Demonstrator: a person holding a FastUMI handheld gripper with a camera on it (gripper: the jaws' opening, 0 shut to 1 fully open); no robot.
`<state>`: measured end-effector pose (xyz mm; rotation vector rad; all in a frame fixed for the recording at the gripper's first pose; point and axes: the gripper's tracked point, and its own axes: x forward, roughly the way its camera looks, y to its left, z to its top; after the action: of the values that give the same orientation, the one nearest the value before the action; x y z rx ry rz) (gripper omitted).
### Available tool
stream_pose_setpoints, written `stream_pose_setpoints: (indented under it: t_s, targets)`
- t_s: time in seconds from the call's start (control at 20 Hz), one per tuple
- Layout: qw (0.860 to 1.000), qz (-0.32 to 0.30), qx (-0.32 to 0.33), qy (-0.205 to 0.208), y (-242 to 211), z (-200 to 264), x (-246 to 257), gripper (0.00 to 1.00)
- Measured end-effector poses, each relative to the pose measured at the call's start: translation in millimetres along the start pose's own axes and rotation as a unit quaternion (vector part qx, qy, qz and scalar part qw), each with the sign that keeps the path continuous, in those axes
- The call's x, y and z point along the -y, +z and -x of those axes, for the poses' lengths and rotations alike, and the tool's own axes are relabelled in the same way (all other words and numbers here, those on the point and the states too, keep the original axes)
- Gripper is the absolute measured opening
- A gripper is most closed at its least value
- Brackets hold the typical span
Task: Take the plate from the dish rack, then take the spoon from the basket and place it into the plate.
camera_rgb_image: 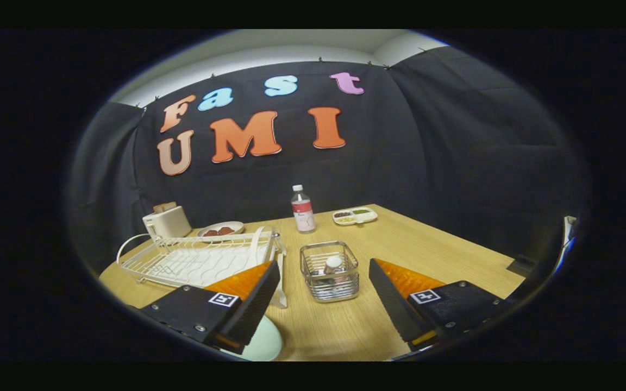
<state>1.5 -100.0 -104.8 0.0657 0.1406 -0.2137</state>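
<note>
A wooden table (400, 244) stands against a black cloth wall, carrying a white dish rack (199, 260), a wire basket (330, 271), a bottle (302, 209), a toaster (167, 221) and two dishes of food behind. The gripper (324, 296) hangs with jaws wide and empty, the basket just ahead between them with the spoon (333, 264) upright inside, and the pale plate (264, 339) lying under the left finger, off the rack. Likely risk: a finger could catch the basket's wire rim and tip it, or the slim spoon handle could slip.
</note>
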Motion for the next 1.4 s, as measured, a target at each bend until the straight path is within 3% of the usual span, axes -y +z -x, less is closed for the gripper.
stream_pose_setpoints:
  t_s: [0.15, 0.25, 0.35, 0.5, 0.85, 1.4]
  targets:
    - [1.000, 0.009, -0.004, 0.001, -7, -16, 1, 0.93]
    - [1.000, 0.013, -0.006, 0.007, -10, -23, -2, 0.79]
    - [1.000, 0.021, -0.004, 0.011, -11, -29, -4, 0.60]
    - [1.000, 0.029, 0.001, 0.012, -10, -34, -5, 0.24]
    - [0.998, 0.059, 0.007, 0.020, -1, -34, -13, 0.09]
    - [0.996, 0.073, 0.053, 0.028, 47, 9, -28, 0.09]
